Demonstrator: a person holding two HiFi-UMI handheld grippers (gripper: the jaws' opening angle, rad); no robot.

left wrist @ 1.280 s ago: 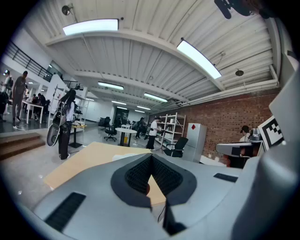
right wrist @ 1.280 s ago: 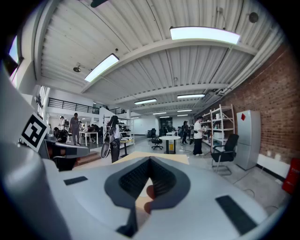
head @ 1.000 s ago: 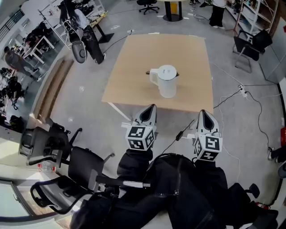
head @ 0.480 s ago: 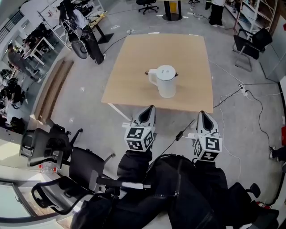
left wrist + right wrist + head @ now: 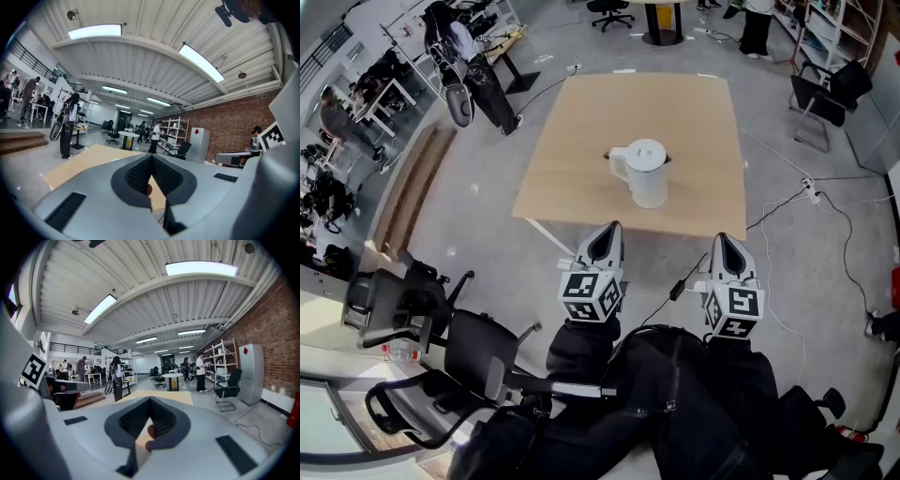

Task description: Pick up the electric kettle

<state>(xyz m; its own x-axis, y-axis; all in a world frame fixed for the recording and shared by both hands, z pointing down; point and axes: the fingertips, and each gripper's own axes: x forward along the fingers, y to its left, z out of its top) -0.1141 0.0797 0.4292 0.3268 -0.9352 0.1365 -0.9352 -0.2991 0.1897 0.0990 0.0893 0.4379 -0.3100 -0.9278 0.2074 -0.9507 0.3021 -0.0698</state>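
Observation:
A white electric kettle (image 5: 645, 173) with a round lid stands upright near the middle of a light wooden table (image 5: 581, 141), its handle turned to the left. My left gripper (image 5: 612, 227) and right gripper (image 5: 724, 236) hover side by side just short of the table's near edge, both pointing toward it and well apart from the kettle. In the left gripper view the left gripper (image 5: 151, 157) has its jaws closed together with nothing between them. The right gripper view shows the right gripper (image 5: 150, 401) the same way. The kettle shows in neither gripper view; the jaws cover it.
Black office chairs (image 5: 422, 309) stand on the floor at the lower left, another chair (image 5: 825, 94) at the upper right. A cable and power strip (image 5: 806, 192) lie on the floor right of the table. Dark trousers (image 5: 656, 403) fill the bottom centre. People stand at far desks.

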